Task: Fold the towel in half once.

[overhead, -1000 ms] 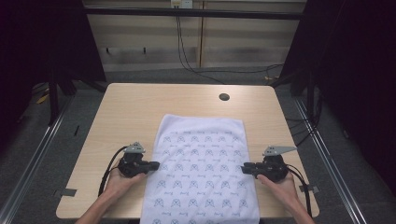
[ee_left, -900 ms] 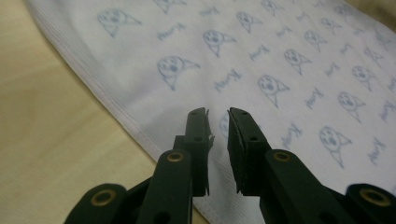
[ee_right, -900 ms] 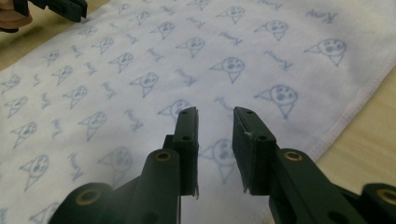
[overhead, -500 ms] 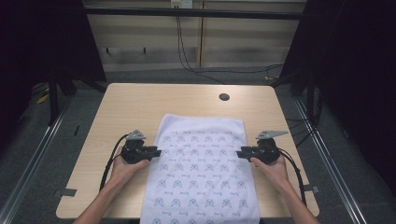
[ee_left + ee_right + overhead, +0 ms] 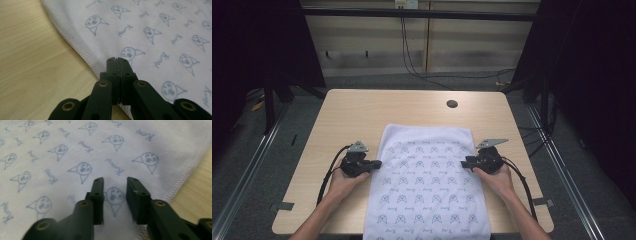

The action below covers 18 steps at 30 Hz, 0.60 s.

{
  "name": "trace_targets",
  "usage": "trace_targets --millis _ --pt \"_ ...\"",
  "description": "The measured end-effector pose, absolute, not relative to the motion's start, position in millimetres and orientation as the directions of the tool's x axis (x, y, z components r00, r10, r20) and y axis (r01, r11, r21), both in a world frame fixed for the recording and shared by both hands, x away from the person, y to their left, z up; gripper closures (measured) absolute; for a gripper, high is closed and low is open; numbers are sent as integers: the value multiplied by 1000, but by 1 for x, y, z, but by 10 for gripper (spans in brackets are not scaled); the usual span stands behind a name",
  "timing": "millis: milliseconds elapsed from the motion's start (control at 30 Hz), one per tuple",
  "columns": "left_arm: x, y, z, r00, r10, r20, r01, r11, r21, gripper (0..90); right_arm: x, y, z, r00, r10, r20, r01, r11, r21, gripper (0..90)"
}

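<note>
— Towel (image 5: 427, 185), white with a blue print, lies flat mid-table (image 5: 362, 110), near end over the front edge; soft, light, limp

— Left gripper (image 5: 116, 60) has just closed, jaws together at its left hem; right gripper (image 5: 115, 182) jaws apart, closing over its right edge. Grip the stitched hems

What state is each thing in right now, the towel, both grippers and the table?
Towel: spread flat, its near end over the table's front edge.
Left gripper: jaws just closed, shut at the towel's hemmed edge; grip on the cloth unclear.
Right gripper: jaws apart over the towel, just been closing, nothing pinched.
Table: bare wood around the towel.
</note>
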<state>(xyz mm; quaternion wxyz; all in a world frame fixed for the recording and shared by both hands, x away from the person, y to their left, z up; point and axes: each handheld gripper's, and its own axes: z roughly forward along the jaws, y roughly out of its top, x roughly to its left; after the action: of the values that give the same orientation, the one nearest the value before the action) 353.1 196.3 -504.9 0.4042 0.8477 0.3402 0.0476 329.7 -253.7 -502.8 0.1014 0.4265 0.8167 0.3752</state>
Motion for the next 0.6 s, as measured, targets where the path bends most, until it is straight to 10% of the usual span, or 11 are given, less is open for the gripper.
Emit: trace_targets --millis 133,600 --pt "347 200 -505 772 601 -207 538 -445 716 891 326 -254 -503 -625 761 172 628 360 690 859" --pt "307 199 -500 806 540 -243 538 -498 680 886 282 -256 -499 -674 710 204 631 410 658 878"
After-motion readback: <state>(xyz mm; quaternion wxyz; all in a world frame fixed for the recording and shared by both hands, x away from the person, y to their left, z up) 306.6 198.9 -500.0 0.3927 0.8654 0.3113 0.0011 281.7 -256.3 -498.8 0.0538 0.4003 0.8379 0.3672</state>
